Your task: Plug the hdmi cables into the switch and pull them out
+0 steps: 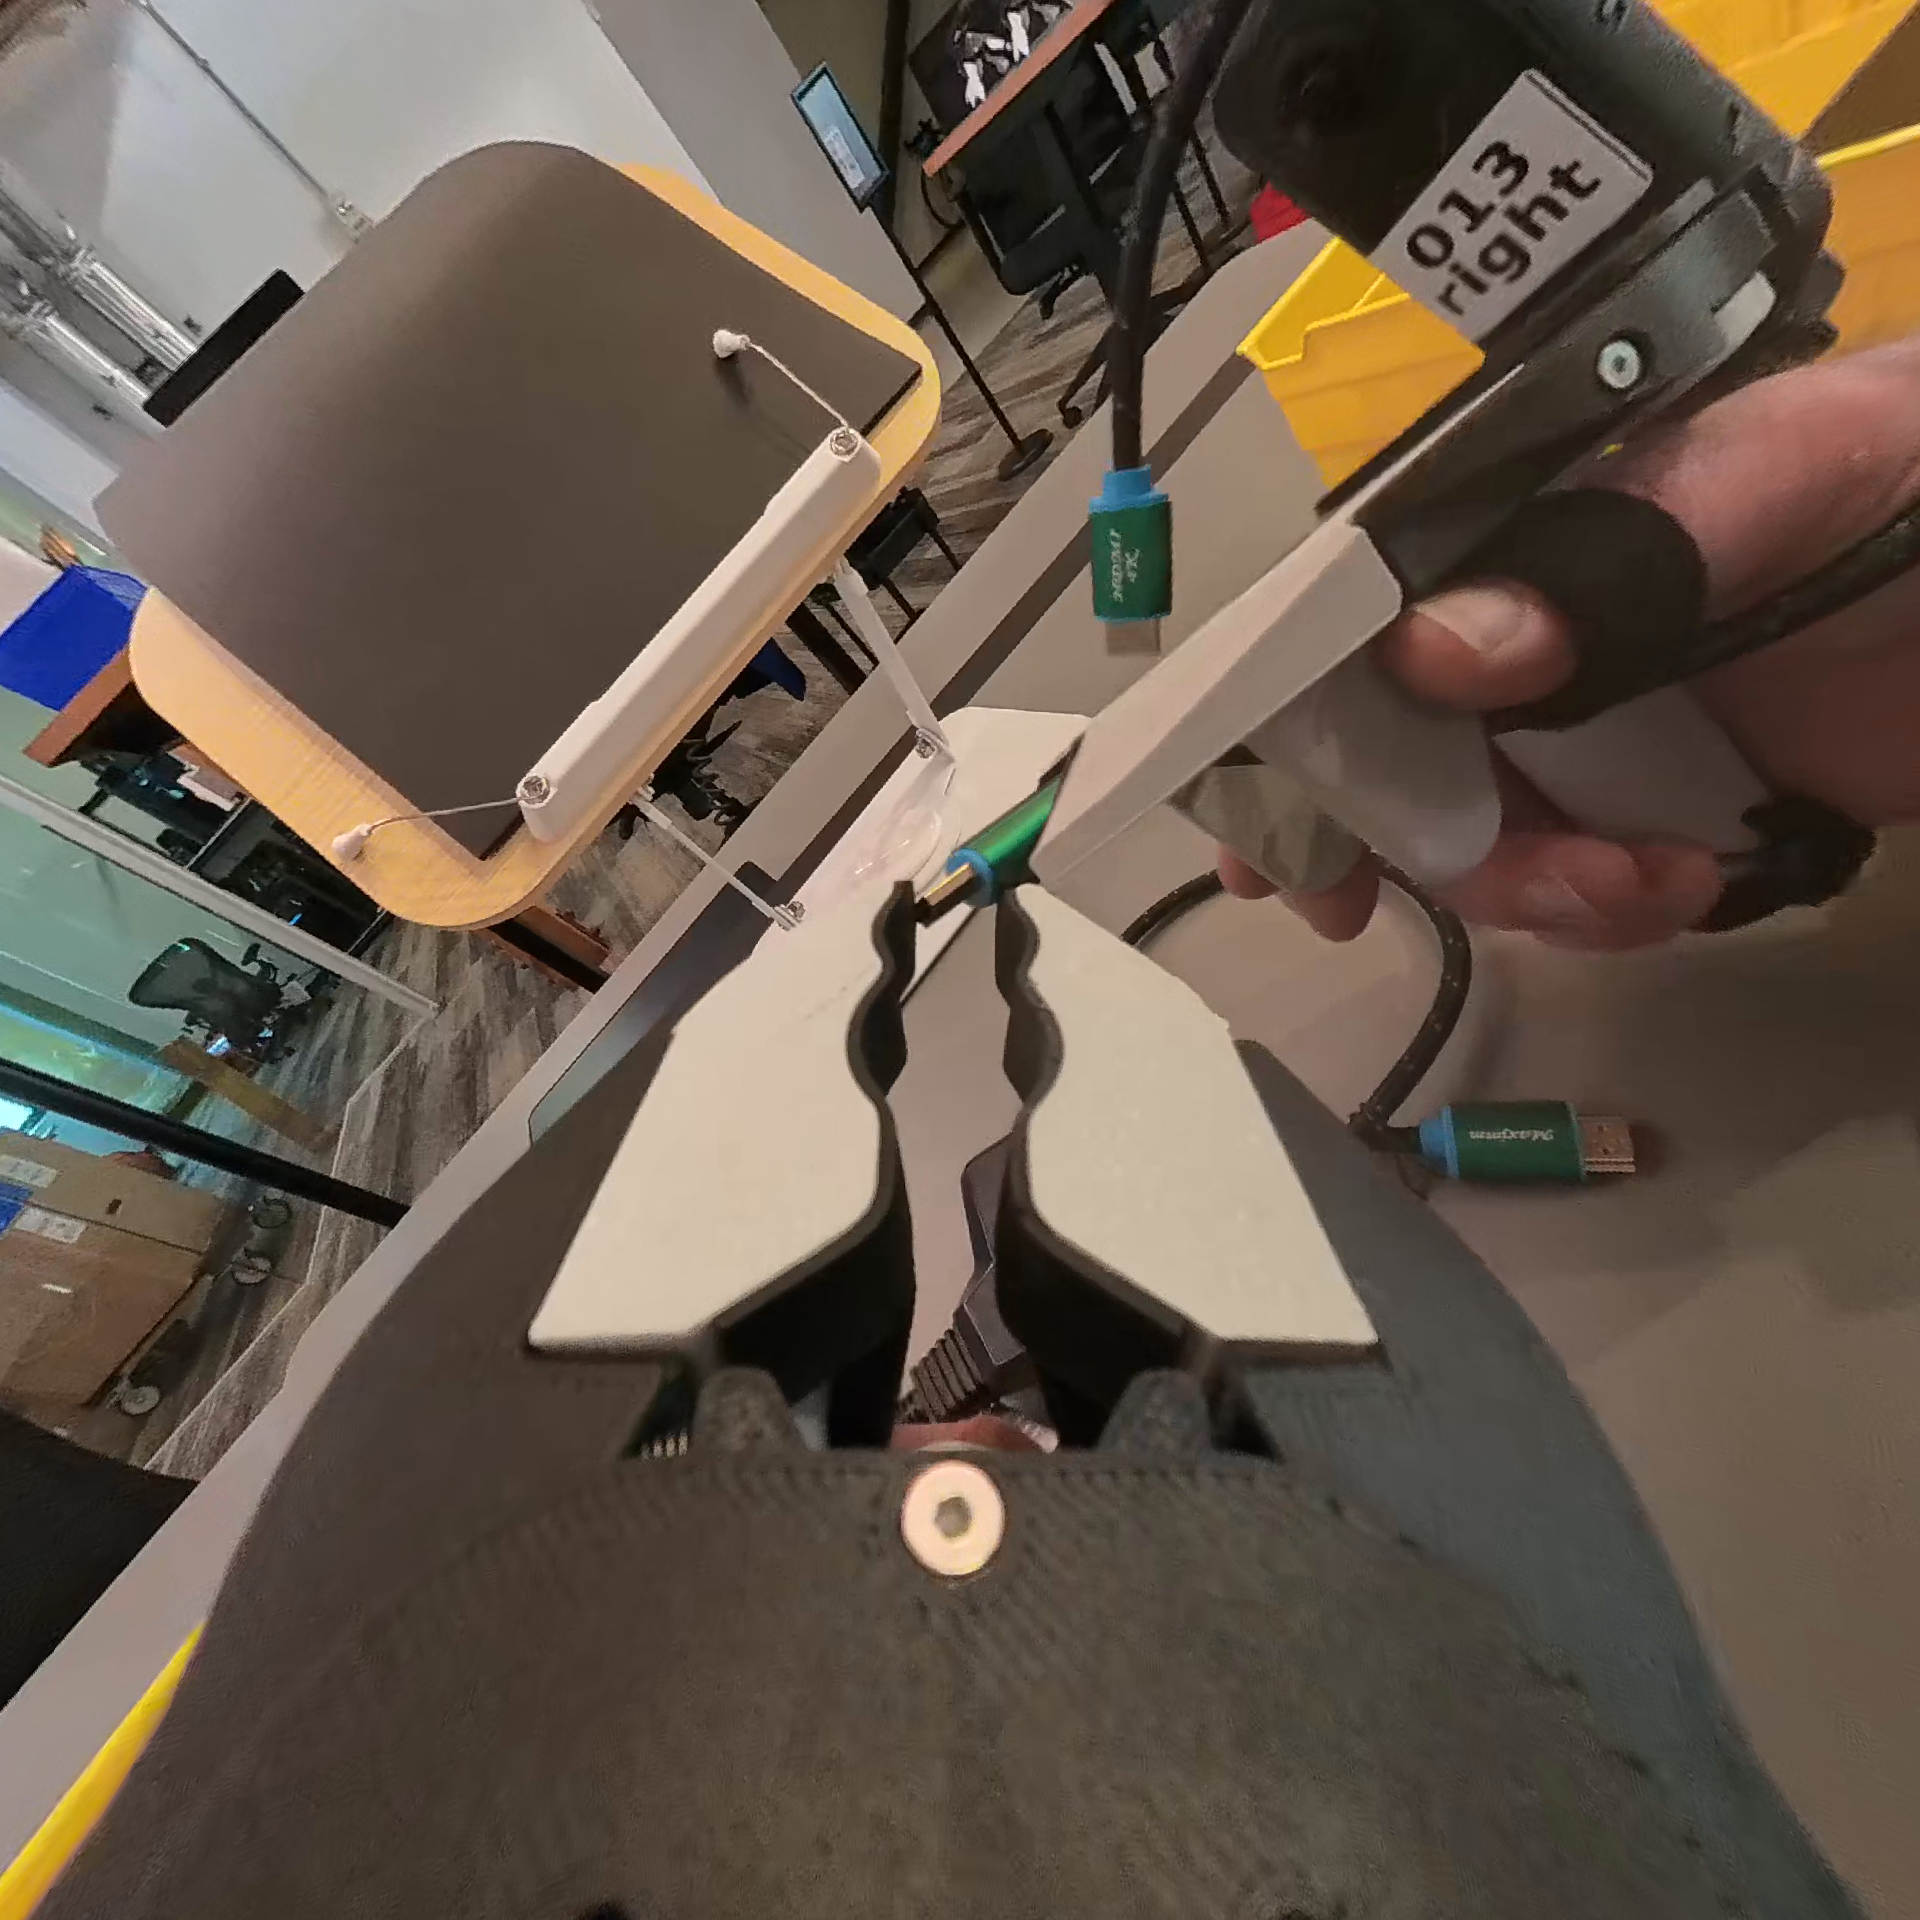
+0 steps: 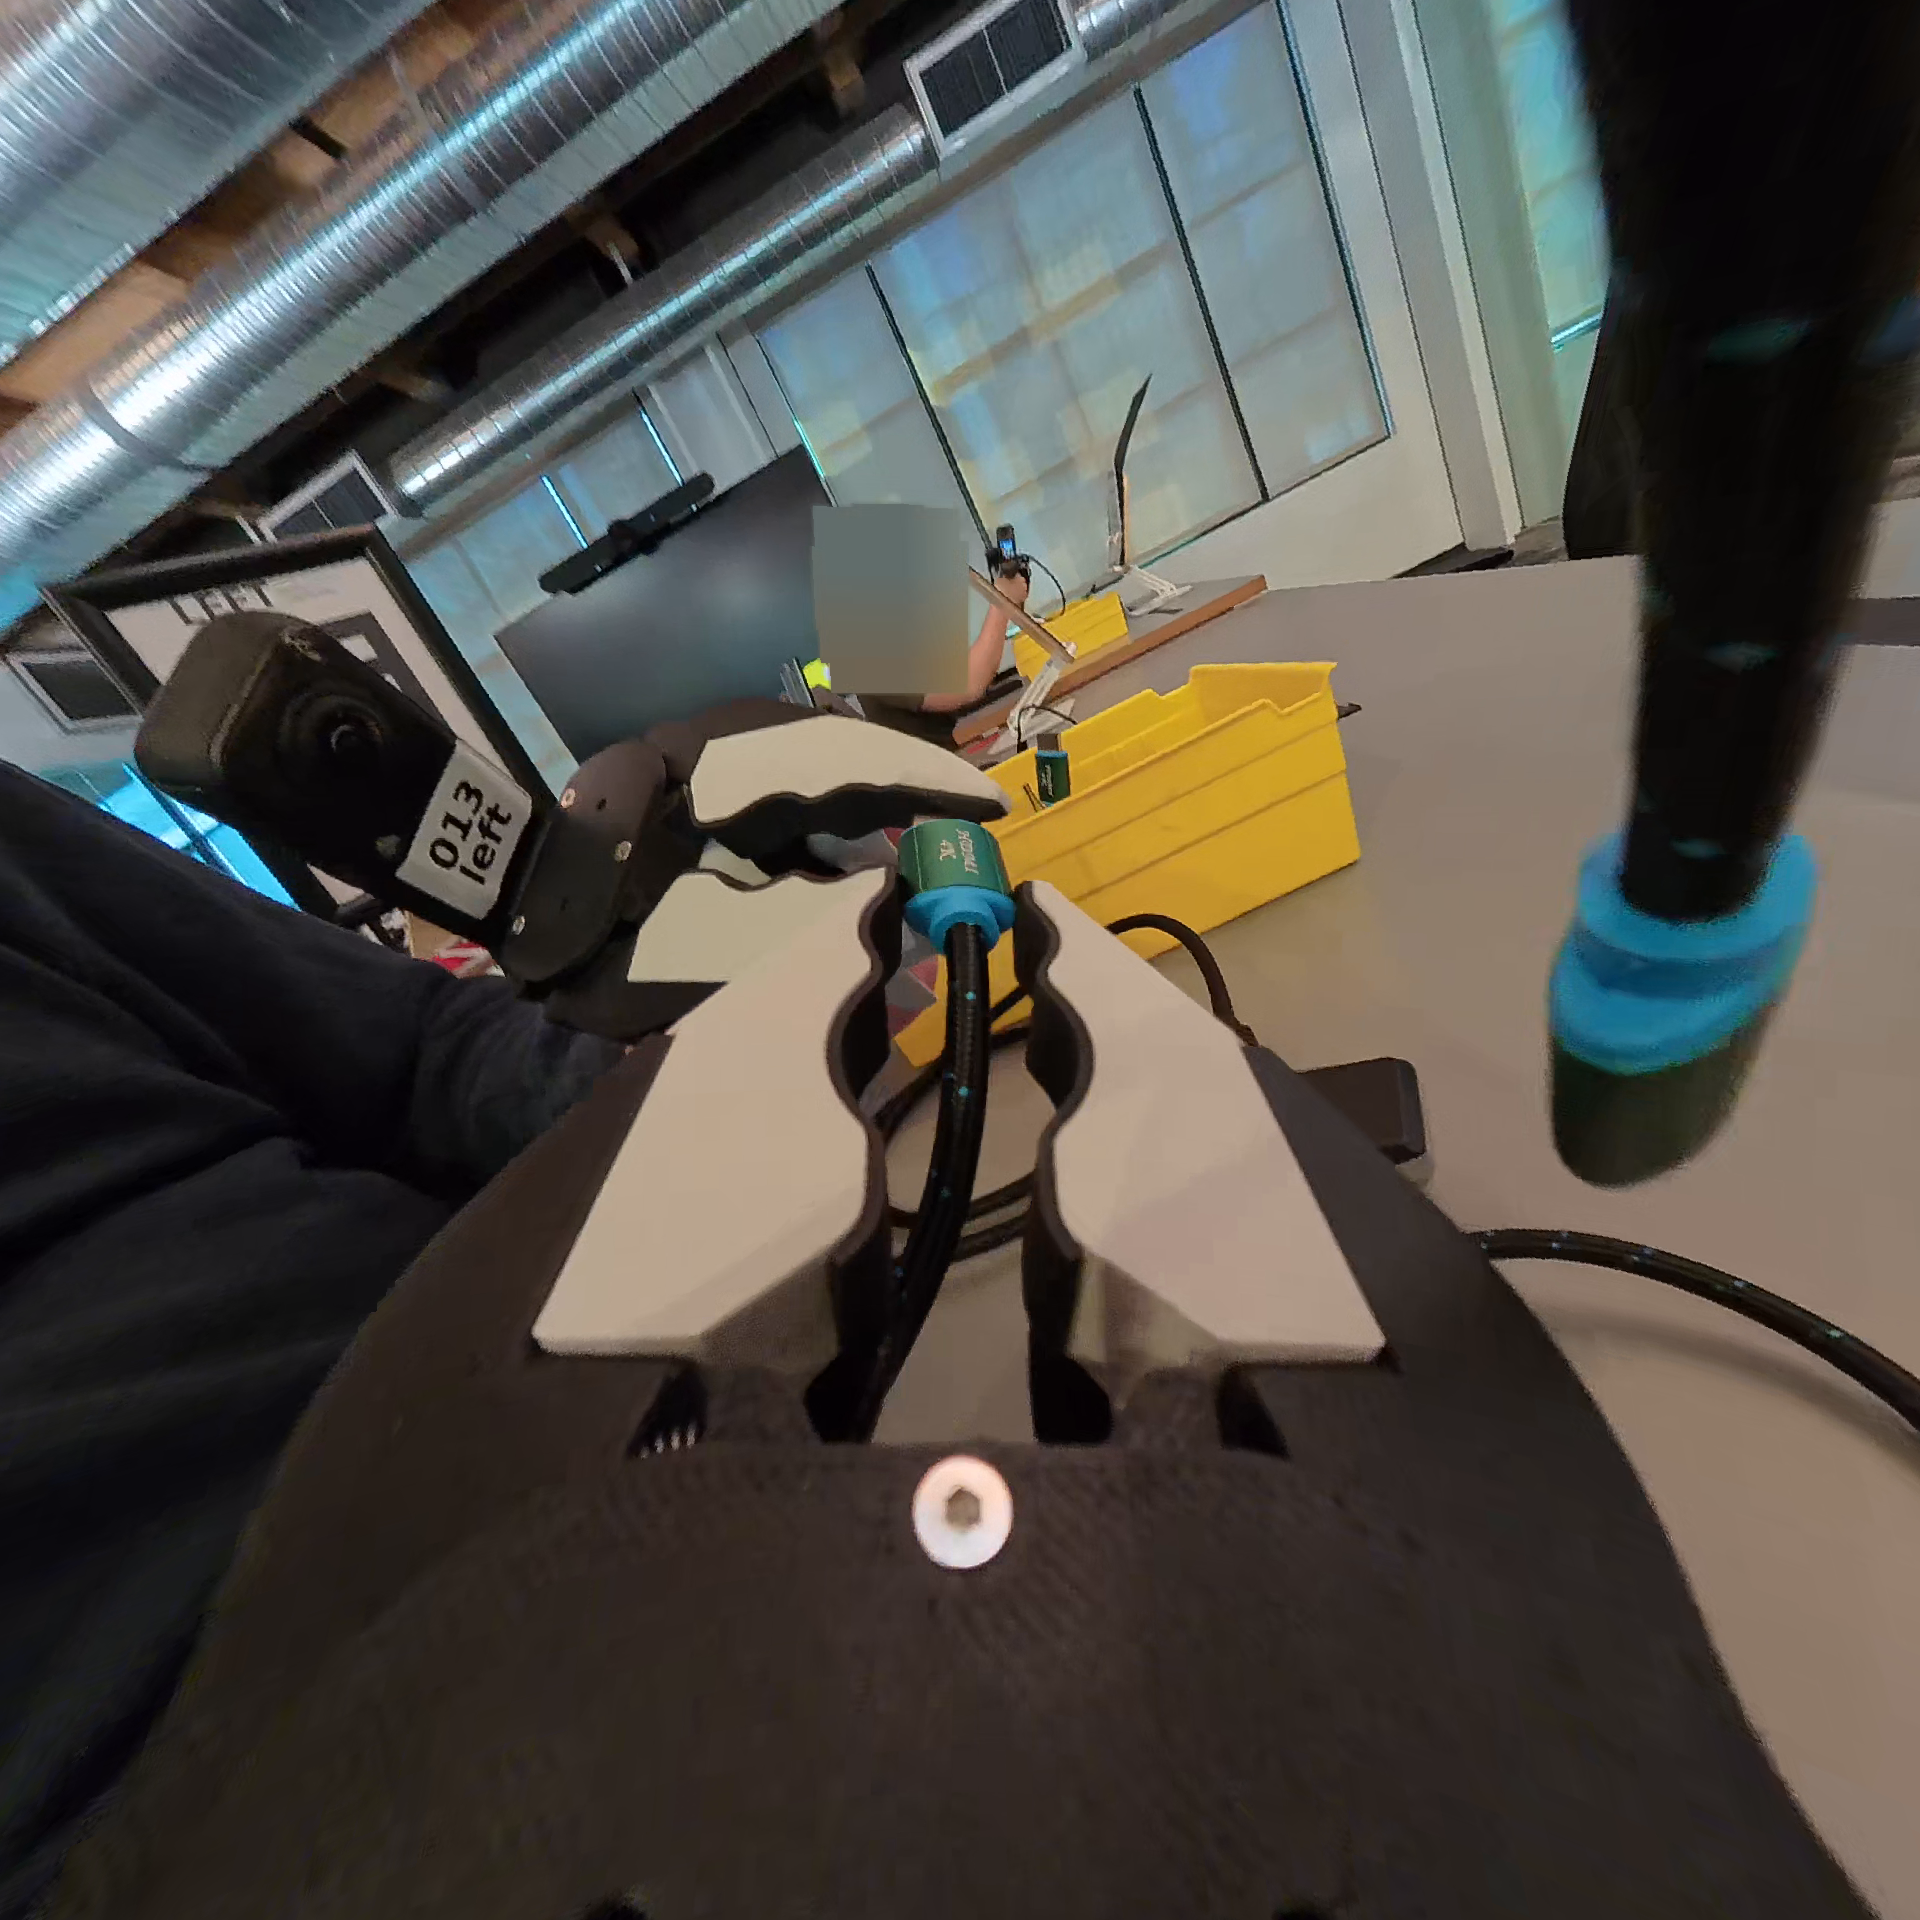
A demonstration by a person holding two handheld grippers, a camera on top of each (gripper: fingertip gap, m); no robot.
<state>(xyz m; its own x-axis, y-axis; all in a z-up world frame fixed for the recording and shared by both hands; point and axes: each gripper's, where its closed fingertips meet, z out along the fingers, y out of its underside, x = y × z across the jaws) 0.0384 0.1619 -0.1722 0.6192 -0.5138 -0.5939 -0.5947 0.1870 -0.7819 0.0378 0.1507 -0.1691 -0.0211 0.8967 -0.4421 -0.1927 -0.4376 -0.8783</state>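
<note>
Only left view: spare plug (image 1: 1527,1141) on table (image 1: 1662,1403) | right view: yellow bin (image 2: 1195,800)

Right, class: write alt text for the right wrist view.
The right gripper grips a green HDMI plug by its blue collar, pointing it toward the left gripper. A yellow bin sits on the grey table behind.

Each camera sits just behind its own two fingers and looks forward along them, very near. The left wrist view is tilted and faces the right gripper (image 1: 1013,868) at 1 o'clock. The right wrist view faces the left gripper (image 2: 831,831) at 11 o'clock. Both share the grey table (image 1: 1714,1351) and the yellow bin (image 2: 1195,790).
</note>
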